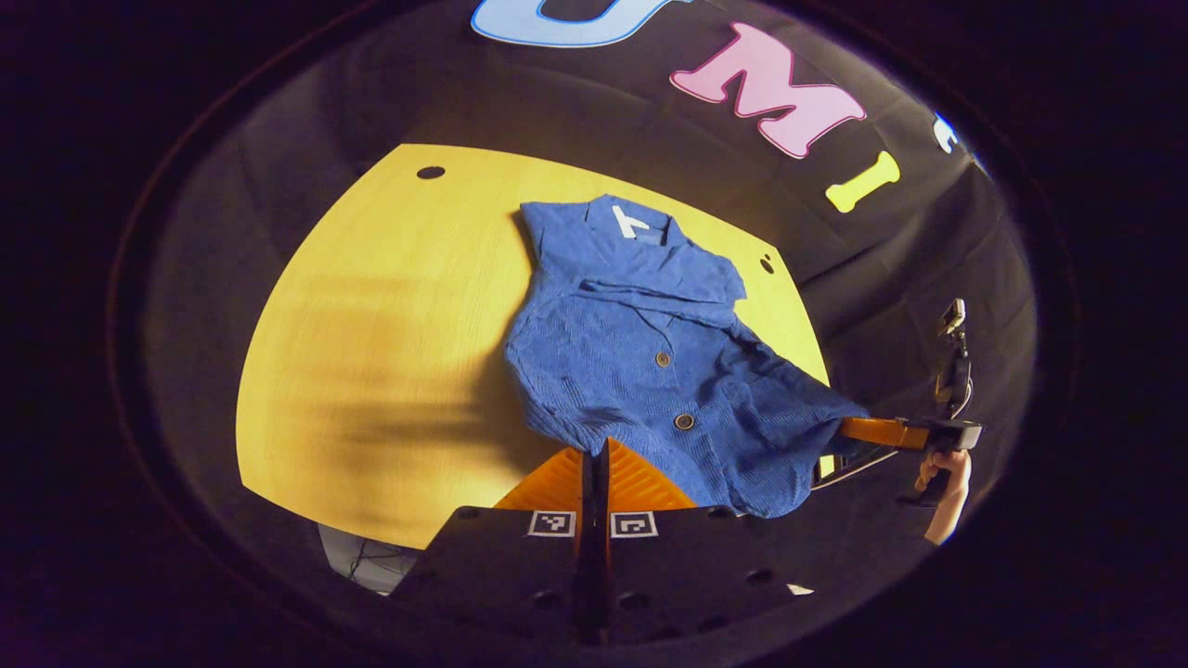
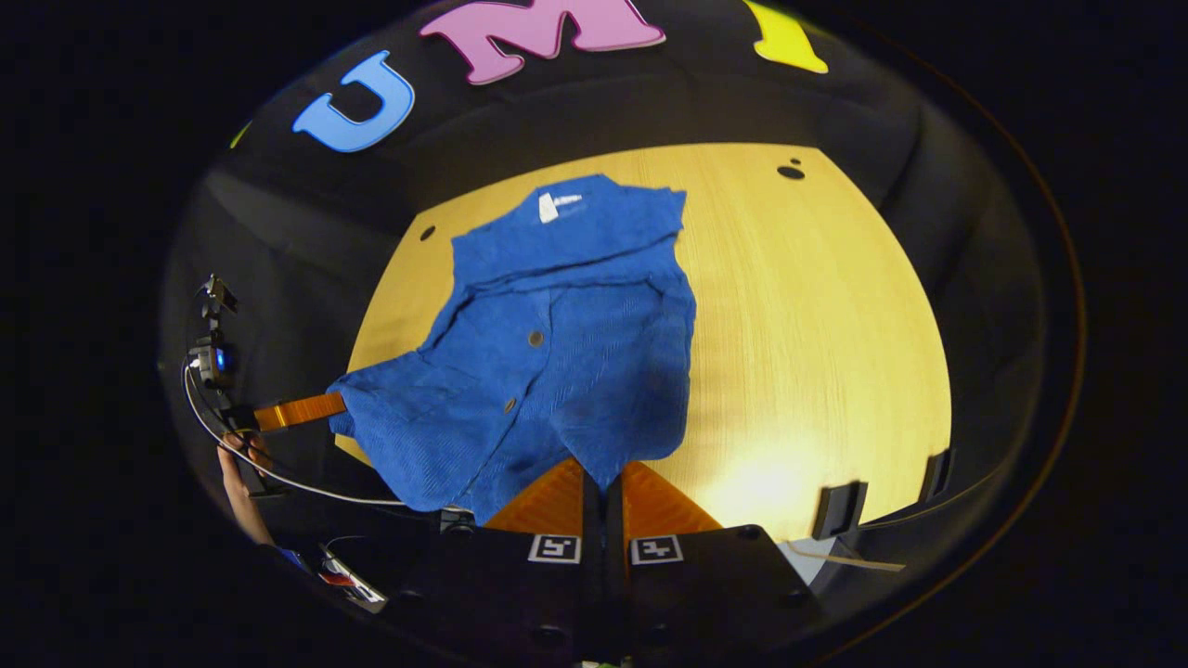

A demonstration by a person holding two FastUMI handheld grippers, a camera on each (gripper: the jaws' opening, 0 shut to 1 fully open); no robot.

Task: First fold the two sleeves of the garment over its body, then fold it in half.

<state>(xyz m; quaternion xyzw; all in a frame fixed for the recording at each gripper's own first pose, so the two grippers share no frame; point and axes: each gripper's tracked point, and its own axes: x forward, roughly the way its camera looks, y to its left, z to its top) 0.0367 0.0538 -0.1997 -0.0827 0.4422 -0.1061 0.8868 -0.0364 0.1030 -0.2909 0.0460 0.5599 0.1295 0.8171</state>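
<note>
A blue buttoned shirt point(image 1: 650, 362) lies on a yellow wooden table point(image 1: 371, 371), collar end toward the black cloth wall point(image 1: 520, 102) and its hem lifted off the near edge by two hand-held grippers. In the left gripper view, the left gripper point(image 1: 595, 455) has its two fingers drawn together on one bottom corner of the shirt, the cloth pinched between them. The same view shows the right gripper point(image 1: 858, 430) farther off at the other bottom corner, held by a hand point(image 1: 945, 475); its fingers reach into the fabric, and they appear closed on it, though the tips are hidden by the folds.

In the right gripper view, the right gripper's own fingers are together at the hem, with the shirt's edge caught between them, while the left gripper sticks into the far corner of the hem, held by another hand point(image 2: 243, 464). Both sleeves look already folded across the chest, forming a band below the collar. A white label point(image 2: 548, 206) shows inside the neck. Two buttons point(image 1: 663, 358) run down the front. Small dark holes point(image 1: 431, 172) mark the tabletop near its far corners.
</note>
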